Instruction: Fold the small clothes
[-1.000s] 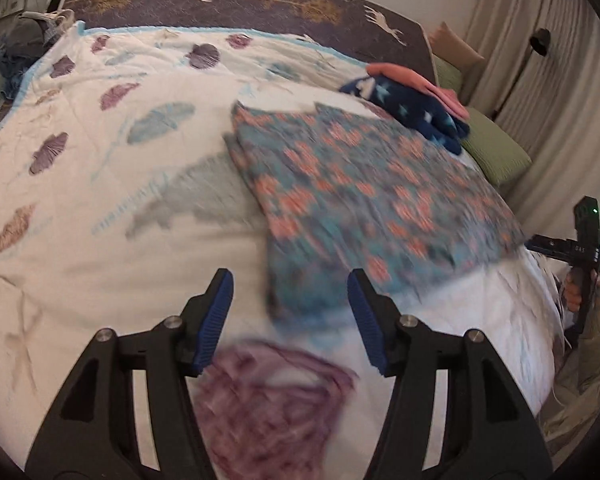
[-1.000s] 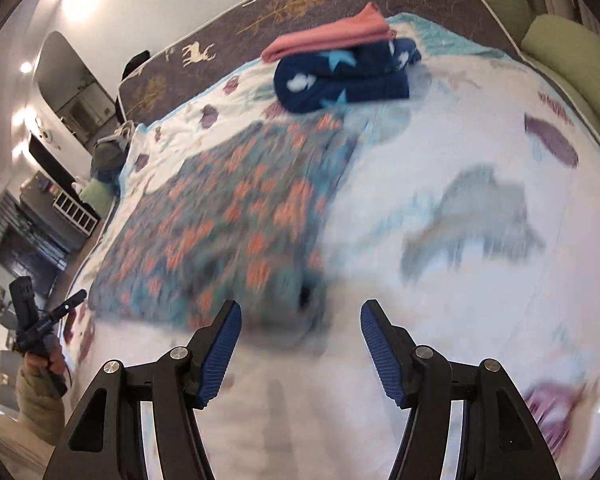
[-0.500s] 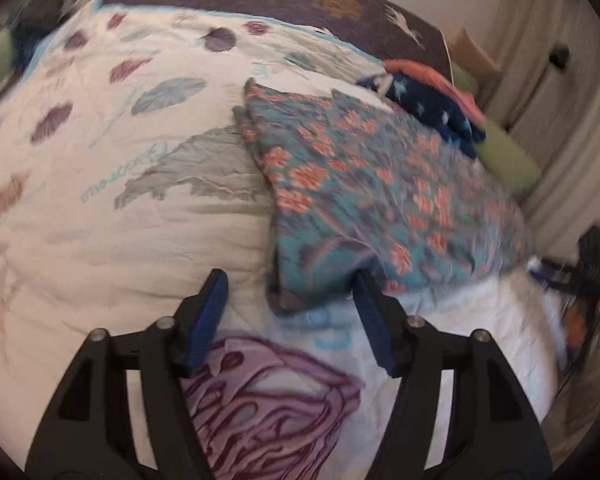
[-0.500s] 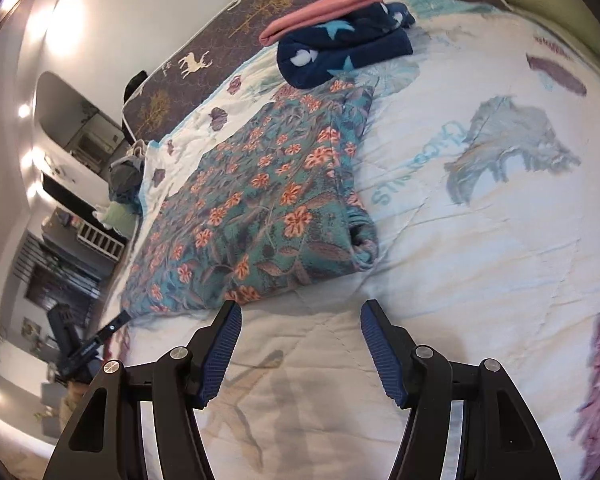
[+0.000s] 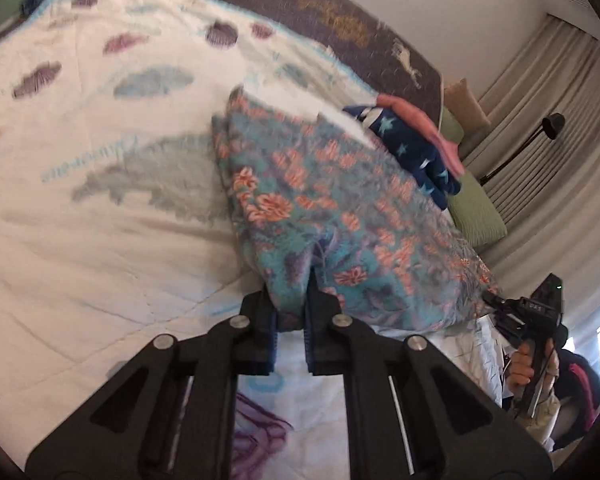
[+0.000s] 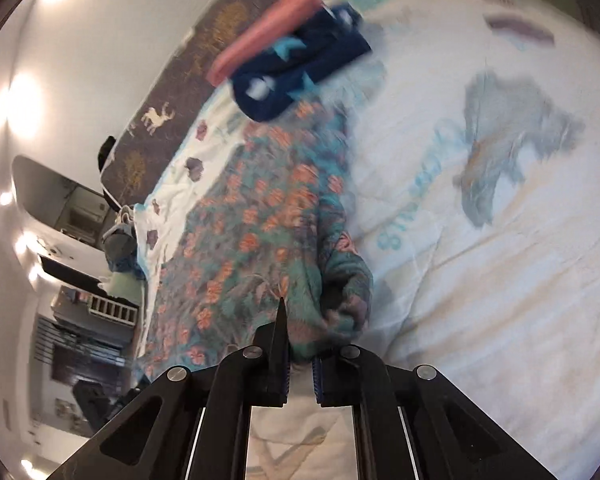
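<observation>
A teal garment with orange flowers lies folded in a long strip on the white quilt. My left gripper is closing, and its blue pads pinch the near corner of the cloth. In the right wrist view the same garment stretches away to the left. My right gripper is closing too, with the bunched near corner pressed between its pads. In the left wrist view a hand holds the right gripper at the cloth's far right end.
A folded navy star-print piece with a coral piece on top sits beyond the garment. Green pillows, curtains and a floor lamp stand at the right. A heap of clothes lies at the bed's far edge.
Both grippers were open just short of the garment's near corners. Both have come forward onto the cloth, rolled a little, and closed on it.
</observation>
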### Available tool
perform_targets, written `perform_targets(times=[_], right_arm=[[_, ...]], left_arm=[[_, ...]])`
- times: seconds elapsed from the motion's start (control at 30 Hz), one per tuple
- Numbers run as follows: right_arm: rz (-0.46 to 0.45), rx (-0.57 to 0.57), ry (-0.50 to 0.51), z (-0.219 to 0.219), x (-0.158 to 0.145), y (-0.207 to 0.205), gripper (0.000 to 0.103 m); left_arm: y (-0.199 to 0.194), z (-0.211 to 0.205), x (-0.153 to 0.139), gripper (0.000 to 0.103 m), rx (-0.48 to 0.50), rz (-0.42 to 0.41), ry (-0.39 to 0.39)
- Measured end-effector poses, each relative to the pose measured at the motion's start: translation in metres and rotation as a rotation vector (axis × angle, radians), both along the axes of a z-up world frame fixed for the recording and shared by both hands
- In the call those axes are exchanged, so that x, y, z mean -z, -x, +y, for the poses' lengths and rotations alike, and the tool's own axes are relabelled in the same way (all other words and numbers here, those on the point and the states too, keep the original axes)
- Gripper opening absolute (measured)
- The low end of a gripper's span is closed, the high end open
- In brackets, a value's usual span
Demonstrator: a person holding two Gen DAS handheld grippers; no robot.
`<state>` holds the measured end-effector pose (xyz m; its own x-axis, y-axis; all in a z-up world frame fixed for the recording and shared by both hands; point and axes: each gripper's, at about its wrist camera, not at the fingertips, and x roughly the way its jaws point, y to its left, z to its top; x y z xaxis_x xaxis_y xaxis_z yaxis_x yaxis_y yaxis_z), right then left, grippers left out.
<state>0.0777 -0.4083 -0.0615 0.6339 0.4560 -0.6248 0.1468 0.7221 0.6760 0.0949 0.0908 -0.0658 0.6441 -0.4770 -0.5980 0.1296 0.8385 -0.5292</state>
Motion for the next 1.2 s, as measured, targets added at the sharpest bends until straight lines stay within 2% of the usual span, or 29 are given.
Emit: perform_targets(times=[0.07,0.13,0.2,0.3,0.43,0.47,0.5,0.53,0.57,0.6,0.67,0.73,0.77,0.8,0.83,0.87,0.93,1.07,1.2], right_arm=[[-0.050,-0.019,0.026,0.003,-0.019,0.010,0.007],[-0.053,-0.026,0.079,0.001,-0.030,0.019,0.007],[0.000,-0.019,0.115,-0.006,-0.021,0.021,0.007],[0.110,-0.006,0.084,-0.020,0.011,0.024,0.009],[0.087,-0.004,0.071,-0.028,0.012,0.037,0.012],[0.078,-0.006,0.088,-0.028,0.008,0.040,0.016],[0.065,-0.010,0.108,-0.028,0.004,0.042,0.018],[0.050,-0.015,0.118,-0.029,0.001,0.044,0.025],[0.031,-0.020,0.118,-0.029,-0.002,0.045,0.038],[0.021,-0.021,0.111,-0.028,-0.001,0.046,0.055],[0.004,-0.033,0.070,-0.025,0.001,0.043,0.067],[0.018,-0.057,0.041,-0.017,0.009,0.032,0.067],[0.031,-0.048,0.037,-0.016,0.013,0.026,0.067],[0.034,-0.034,0.034,-0.015,0.014,0.022,0.065],[0.030,-0.021,0.035,-0.013,0.014,0.019,0.055],[0.029,-0.012,0.047,-0.012,0.012,0.015,0.005],[0.055,-0.003,0.064,-0.010,0.011,0.011,0.007],[-0.021,-0.034,0.058,-0.011,-0.016,0.034,0.007],[-0.023,-0.074,0.087,-0.014,-0.038,0.073,0.007]], left_arm=[[0.016,-0.002,-0.017,0.011,0.023,-0.050,-0.048],[0.024,-0.004,-0.020,0.011,0.048,-0.060,-0.091],[0.032,-0.003,-0.009,0.011,0.069,-0.027,-0.086],[0.040,-0.001,0.007,0.012,0.068,-0.001,-0.090],[0.047,0.007,0.011,0.016,0.073,0.020,-0.070],[0.048,0.007,0.008,0.024,0.077,0.018,-0.083],[0.050,0.007,0.006,0.040,0.080,0.014,-0.093],[0.052,0.007,0.003,0.051,0.082,0.004,-0.094],[0.053,0.005,0.002,0.069,0.089,-0.007,-0.087],[0.053,0.004,0.001,0.078,0.095,-0.013,-0.082],[0.045,-0.003,0.005,0.079,0.122,0.005,-0.071],[0.030,-0.012,0.013,0.079,0.132,0.054,-0.072],[0.023,-0.015,0.017,0.078,0.123,0.071,-0.073],[0.019,-0.018,0.017,0.071,0.110,0.058,-0.071],[0.014,-0.019,0.015,0.057,0.107,0.046,-0.057],[0.009,-0.020,0.016,0.008,0.113,0.059,-0.031],[0.003,-0.016,0.014,0.009,0.096,0.104,0.032],[0.030,-0.012,-0.013,0.008,0.128,0.060,0.022],[0.068,-0.012,-0.030,0.009,0.184,0.068,-0.021]])
